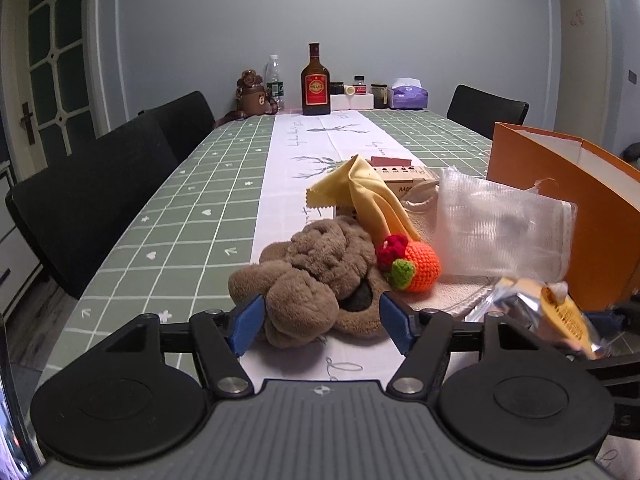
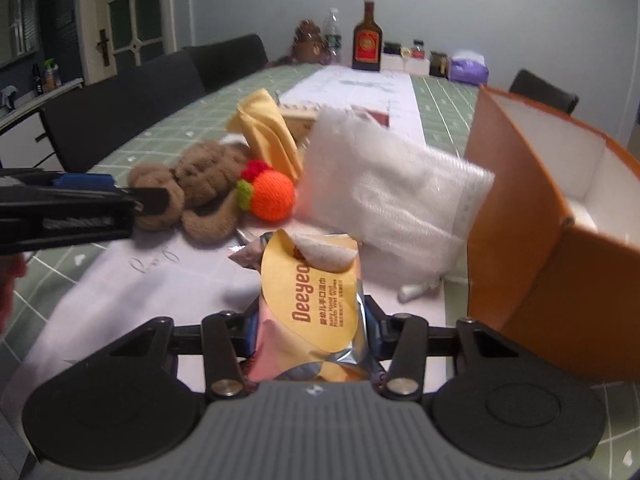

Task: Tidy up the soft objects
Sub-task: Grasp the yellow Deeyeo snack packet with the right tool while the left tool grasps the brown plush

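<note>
A brown plush toy point(image 1: 316, 272) lies on the white runner, and my left gripper point(image 1: 320, 320) stands open around its near end, a blue pad on each side. Beside the plush sit a crocheted orange fruit point(image 1: 420, 268), a yellow cloth point(image 1: 368, 192) and a translucent white pouch point(image 1: 496, 232). In the right wrist view my right gripper point(image 2: 312, 332) is shut on a yellow and pink wet-wipes pack point(image 2: 320, 296), lifted a little off the runner. The plush point(image 2: 200, 184) and the left gripper's fingers point(image 2: 152, 200) show at the left there. An open orange box point(image 2: 540, 240) stands just to the right.
A small wooden box point(image 1: 404, 178) lies under the yellow cloth. At the table's far end stand a brown bottle point(image 1: 315, 84), a bear-shaped flask point(image 1: 252, 94), jars and a tissue pack point(image 1: 409, 96). Black chairs point(image 1: 92, 200) line the left side, another chair point(image 1: 486, 110) the right.
</note>
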Tool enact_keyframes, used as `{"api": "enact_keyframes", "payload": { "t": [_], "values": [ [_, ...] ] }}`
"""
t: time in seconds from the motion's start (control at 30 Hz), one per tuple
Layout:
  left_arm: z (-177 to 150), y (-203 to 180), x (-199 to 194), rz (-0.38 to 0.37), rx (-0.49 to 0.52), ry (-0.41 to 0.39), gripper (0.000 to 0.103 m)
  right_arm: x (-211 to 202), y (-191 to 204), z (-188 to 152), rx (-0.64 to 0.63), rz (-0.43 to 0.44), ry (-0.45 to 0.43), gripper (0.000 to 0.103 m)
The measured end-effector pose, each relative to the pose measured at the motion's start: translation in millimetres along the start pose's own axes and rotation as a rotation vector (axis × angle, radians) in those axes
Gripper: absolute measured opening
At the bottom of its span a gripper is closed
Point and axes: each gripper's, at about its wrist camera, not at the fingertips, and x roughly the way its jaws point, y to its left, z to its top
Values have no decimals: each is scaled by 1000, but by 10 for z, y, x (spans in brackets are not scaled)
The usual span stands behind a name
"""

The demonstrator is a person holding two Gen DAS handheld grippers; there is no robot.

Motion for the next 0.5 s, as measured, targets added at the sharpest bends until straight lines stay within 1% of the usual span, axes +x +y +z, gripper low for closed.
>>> {"api": "enact_keyframes", "payload": {
  "t": [0.1, 0.17, 0.23, 0.33, 0.4, 0.5],
  "values": [
    [77, -10, 26, -1, 39, -16, 82, -71, 47, 112, -37, 10, -58, 48],
    [135, 4, 73, 8, 52, -15, 86, -31, 40, 183, -46, 4, -74, 48],
    [178, 38, 135, 14, 52, -15, 87, 38, 2, 248, -29, 2, -67, 48],
    [205, 105, 242, 12, 46, 0, 87, 24, -58, 314, 26, 70, -57, 48],
    [202, 137, 334, 11, 47, 24, 87, 11, -52, 328, 18, 110, -43, 49],
    [187, 147, 460, 0, 61, 56, 87, 38, -26, 298, -7, 122, -6, 49]
  ]
}}
